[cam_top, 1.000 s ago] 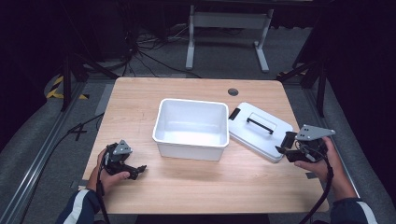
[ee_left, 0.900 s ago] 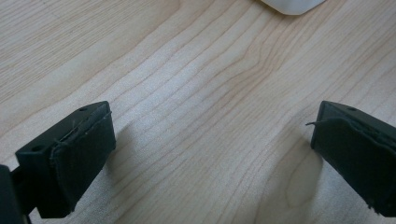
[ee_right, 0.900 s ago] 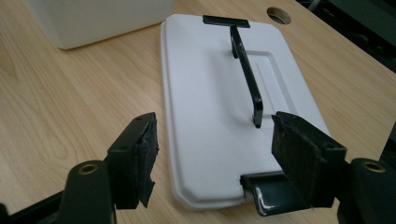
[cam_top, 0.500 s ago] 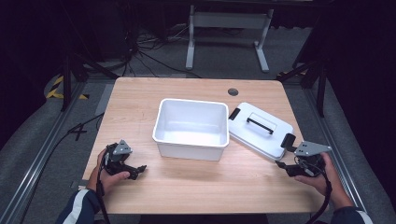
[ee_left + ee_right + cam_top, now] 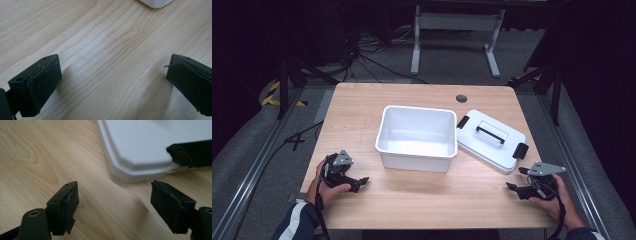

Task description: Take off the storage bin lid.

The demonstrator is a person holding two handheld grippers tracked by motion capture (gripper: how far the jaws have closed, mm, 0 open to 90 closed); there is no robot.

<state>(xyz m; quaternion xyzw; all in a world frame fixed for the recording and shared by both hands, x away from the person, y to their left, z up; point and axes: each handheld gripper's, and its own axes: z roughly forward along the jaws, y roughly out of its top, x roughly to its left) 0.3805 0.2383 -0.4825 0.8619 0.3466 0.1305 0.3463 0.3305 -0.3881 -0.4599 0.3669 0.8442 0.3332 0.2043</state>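
Nearest the person, the left gripper (image 5: pixel 360 182) rested low on the wooden table (image 5: pixel 422 205), its jaws spread wide over bare grain, and the right gripper (image 5: pixel 514 188) sat likewise gaping and empty, probably parked at rest. Just beyond the right one lay the white lid (image 5: pixel 491 139), off and beside the empty white bin (image 5: pixel 417 158), black handle (image 5: pixel 490 134) up, presumably for easy grasping. No label or writing was legible anywhere.
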